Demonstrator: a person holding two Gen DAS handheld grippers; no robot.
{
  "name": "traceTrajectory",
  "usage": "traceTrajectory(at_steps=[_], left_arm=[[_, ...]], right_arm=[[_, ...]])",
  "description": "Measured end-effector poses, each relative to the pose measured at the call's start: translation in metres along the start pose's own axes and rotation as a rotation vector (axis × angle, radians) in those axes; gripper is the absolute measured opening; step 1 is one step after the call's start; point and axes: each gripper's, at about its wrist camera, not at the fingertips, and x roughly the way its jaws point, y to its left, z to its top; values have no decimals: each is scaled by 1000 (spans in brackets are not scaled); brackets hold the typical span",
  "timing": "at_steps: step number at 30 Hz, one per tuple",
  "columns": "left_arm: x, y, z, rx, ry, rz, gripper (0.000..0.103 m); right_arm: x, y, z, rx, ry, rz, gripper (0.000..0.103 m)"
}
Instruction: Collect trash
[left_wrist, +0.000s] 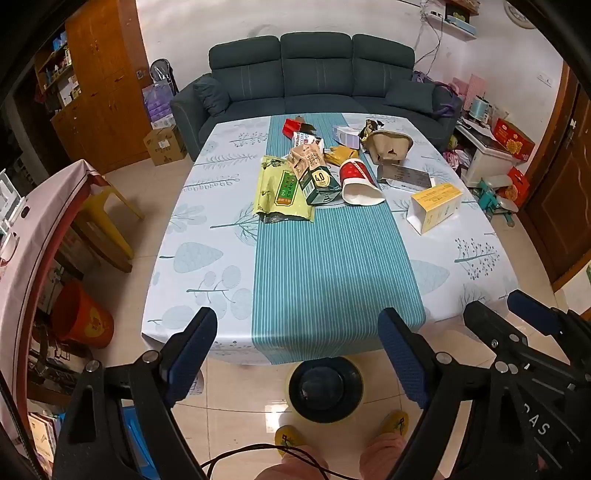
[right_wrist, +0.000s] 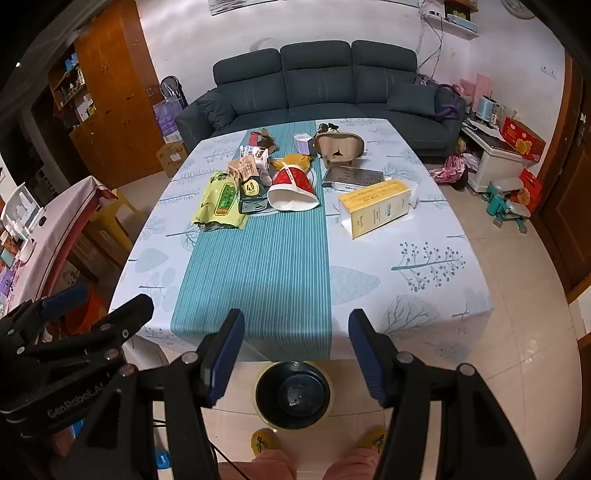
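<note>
Right now you stand at the near edge of the worktop (left_wrist: 207, 258) with nothing collected yet: the left gripper (left_wrist: 297, 350) has its fingers spread wide and empty, and the right gripper (right_wrist: 295, 350) is also released, somewhat narrower, with nothing between its fingers. Both hang over the near edge, well apart from the trash.

Going left to right across the far half of the worktop: a yellow-green snack bag (left_wrist: 282, 192) lies flat, a dark green carton (left_wrist: 319, 181) touches its right side, a red paper cup (left_wrist: 360, 182) lies tipped on its side just beside that, and a yellow box (left_wrist: 436, 206) sits apart to the right. Behind them a brown paper bag (left_wrist: 388, 147) stands among smaller wrappers.

The bin (left_wrist: 325, 391) with a dark liner sits on the floor below you, between your slippers and the worktop.

I judge the next move calls for a long reach forward to the nearest piece, probably the cup or the yellow box.

The small wrappers at the back overlap and are hard to tell apart.
</note>
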Motion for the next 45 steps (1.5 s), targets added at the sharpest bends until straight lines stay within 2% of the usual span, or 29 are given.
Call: traceTrajectory(at_steps=[24, 31, 32, 45], left_arm=[[-8, 4, 3, 3, -3, -31, 87], [-8, 5, 4, 25, -16, -55, 87], [-9, 6, 4, 25, -18, -59, 87], [-6, 10, 9, 43, -26, -71, 87]], right_arm=[[-6, 5, -1, -3, -4, -15, 59], [-4, -5, -1, 9, -2, -30, 59], [-9, 7, 0, 8, -5, -44, 59], [-10, 12, 0, 17, -17, -66, 59]])
